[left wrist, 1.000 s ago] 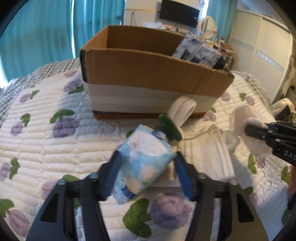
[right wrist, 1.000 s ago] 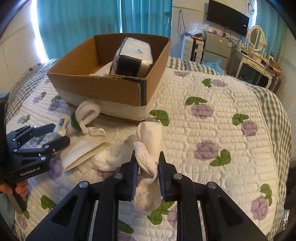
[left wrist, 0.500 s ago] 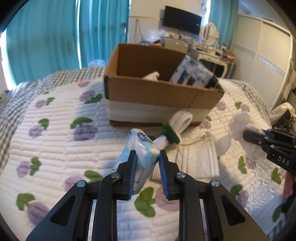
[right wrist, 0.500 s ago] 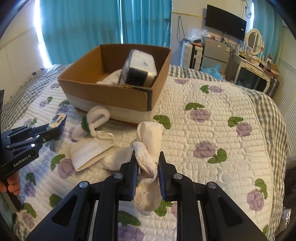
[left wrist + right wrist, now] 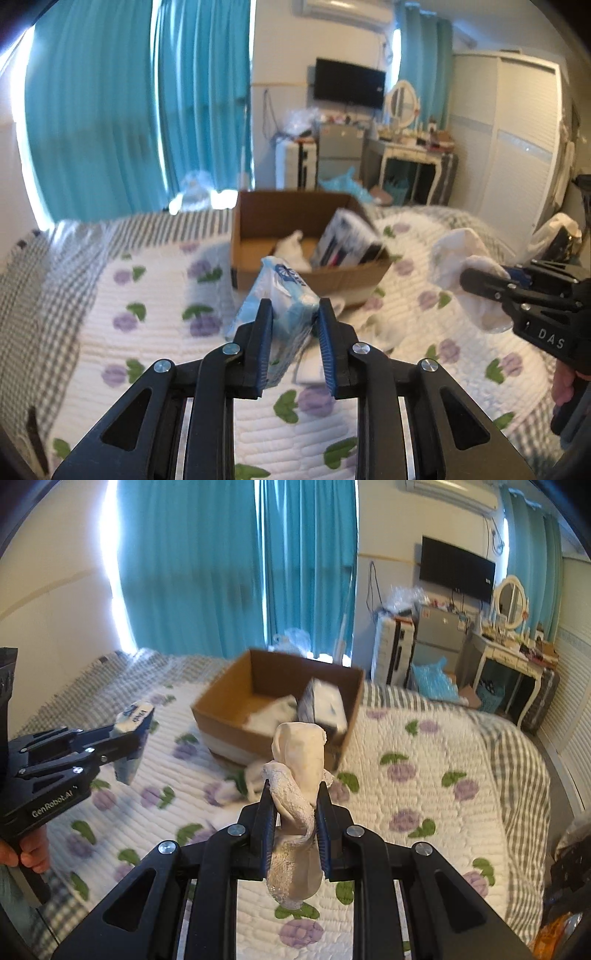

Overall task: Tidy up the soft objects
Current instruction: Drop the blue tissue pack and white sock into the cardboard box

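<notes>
Holding two soft items aloft at once, both lifted clear of the white quilted bedspread with purple flowers (image 5: 155,295).

Left gripper (image 5: 295,314): jaws pressed onto the light-blue plastic pack of tissues (image 5: 282,295), pinching it across its narrow faces. In the left wrist view the pack sits at frame centre, just below the near wall of the brown open-topped cardboard box (image 5: 295,240). One second ago the jaws were spread around this pack while it lay on the bedspread; half a second ago they had closed; now the pack hangs free, as the right wrist view confirms at left of frame (image 5: 131,738).

Right gripper (image 5: 293,805): jaws pinching a cream knitted sock with lace trim (image 5: 297,775), cuff drooping below the fingers. Grip unchanged over the last second, but the sock now rides higher, its top overlapping the box's front wall in the right wrist view.

Box contents: a dark-and-white patterned packet (image 5: 325,705) leaning at the right, white fabric (image 5: 273,710) on the floor beside it. Open floor remains at the left half.

Left on the bedspread below the box: a white plush piece with green trim (image 5: 243,779), blurred.

Judgement: both picks are done; the carry to the box is under way. Next is clearing the rim and releasing, tissues into the left half.
</notes>
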